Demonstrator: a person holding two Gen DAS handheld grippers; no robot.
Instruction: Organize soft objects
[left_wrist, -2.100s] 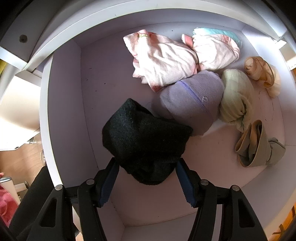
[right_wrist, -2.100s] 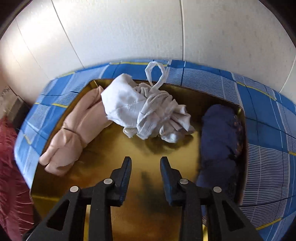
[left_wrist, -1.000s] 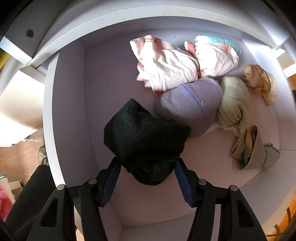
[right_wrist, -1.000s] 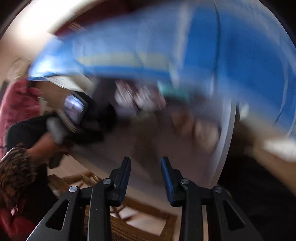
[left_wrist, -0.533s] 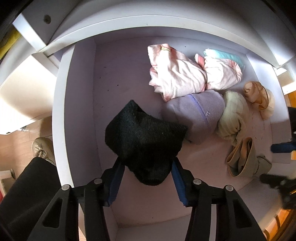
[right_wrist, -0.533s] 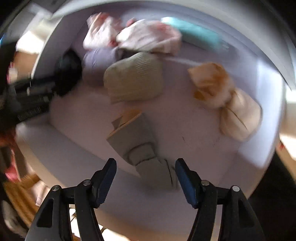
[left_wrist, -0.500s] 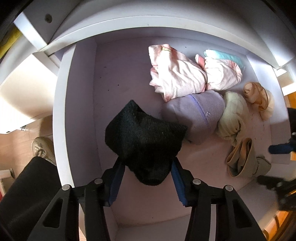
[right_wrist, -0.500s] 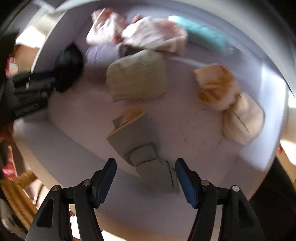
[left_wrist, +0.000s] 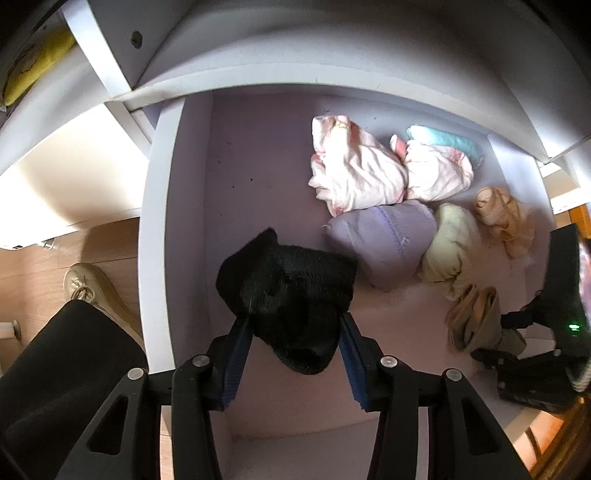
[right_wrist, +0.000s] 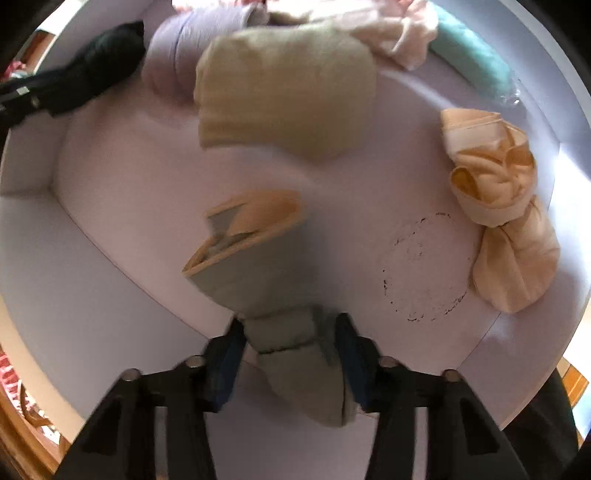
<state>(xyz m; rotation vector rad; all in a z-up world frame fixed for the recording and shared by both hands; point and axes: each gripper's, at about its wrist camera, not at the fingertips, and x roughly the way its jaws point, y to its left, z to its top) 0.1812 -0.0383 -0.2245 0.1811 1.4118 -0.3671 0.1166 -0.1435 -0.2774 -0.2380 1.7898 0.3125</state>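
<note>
Left gripper (left_wrist: 293, 345) jaws clamp the black sock bundle (left_wrist: 286, 295) at lower centre, ready for placing. Right gripper (right_wrist: 290, 356) jaws straddle the grey sock (right_wrist: 266, 291); whether they pinch it is unclear.

Right tongs (right_wrist: 290, 345) are seen at the bottom of the view, blue-padded fingers (right_wrist: 229, 354) set on either side of a grey-green sock bundle (right_wrist: 266, 280) with tan cuff edges. Whether the pads press the fabric cannot be told; the view is blurred. The bundle lies on the pale lilac drawer floor (right_wrist: 122, 192). Beyond it a pale yellow-green bundle (right_wrist: 284, 88) is seen, with a lavender bundle (right_wrist: 184, 48) touching its left side. A black bundle (right_wrist: 99, 62) is seen at far left, held by another black tool. A peach knotted bundle (right_wrist: 502, 221) lies at right, a teal roll (right_wrist: 472, 62) and pink fabric (right_wrist: 399, 33) near the top. A dotted ring mark (right_wrist: 421, 266) is seen on the floor.
</note>
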